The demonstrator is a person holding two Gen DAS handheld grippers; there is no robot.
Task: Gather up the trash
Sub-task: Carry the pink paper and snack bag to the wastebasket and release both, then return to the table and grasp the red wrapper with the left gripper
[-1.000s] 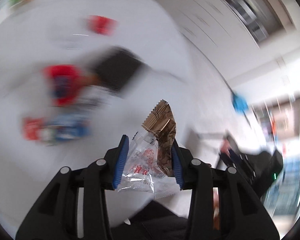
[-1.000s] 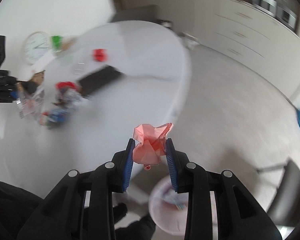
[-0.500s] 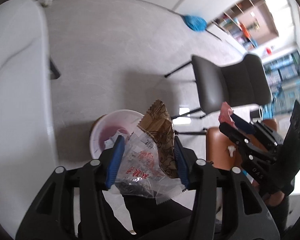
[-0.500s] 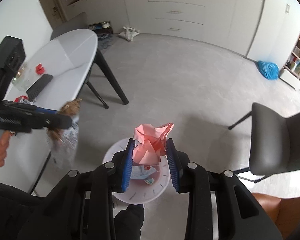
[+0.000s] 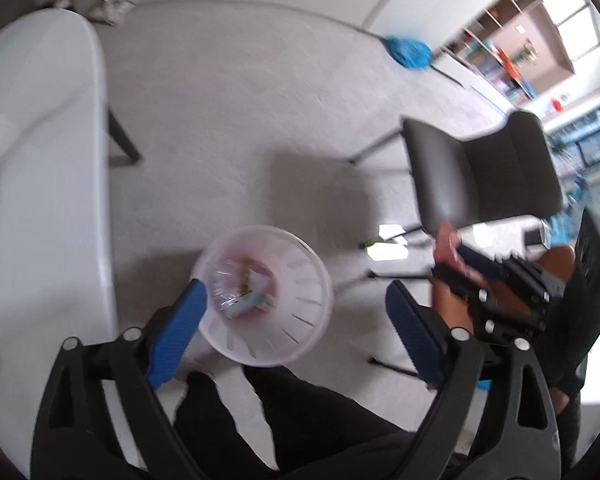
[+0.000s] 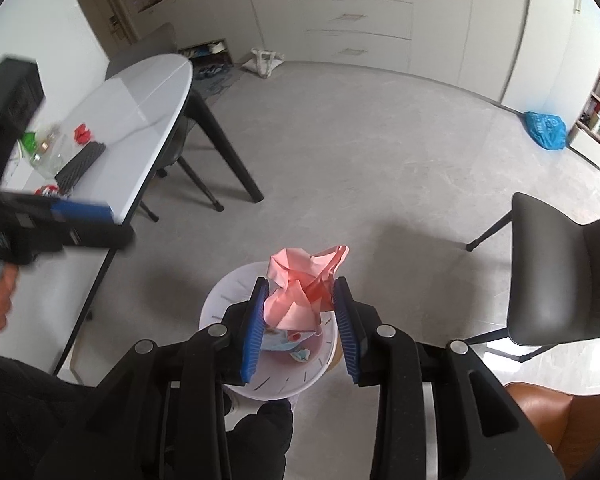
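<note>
A white round waste bin (image 5: 296, 280) stands on the floor below both grippers; it also shows in the right wrist view (image 6: 236, 300). My left gripper (image 5: 294, 316) is open and empty above it. The clear and brown wrappers (image 5: 240, 288) lie inside the bin. My right gripper (image 6: 300, 308) is shut on a crumpled pink paper (image 6: 300, 292) and holds it above the bin. The right gripper with the pink paper (image 5: 446, 244) also shows at the right in the left wrist view. More trash (image 6: 82, 134) lies on the white table (image 6: 140, 104).
A grey chair (image 6: 560, 276) stands right of the bin, and a brown seat (image 6: 540, 404) is near it. A keyboard (image 6: 80, 164) and glass items (image 6: 52, 152) are on the table. A blue bag (image 6: 546, 130) lies by the far shelves. The person's legs (image 5: 284, 420) are beneath the grippers.
My left gripper has opened and the wrappers have dropped into the bin. My right gripper stays shut on the pink paper and has moved closer over the bin.
</note>
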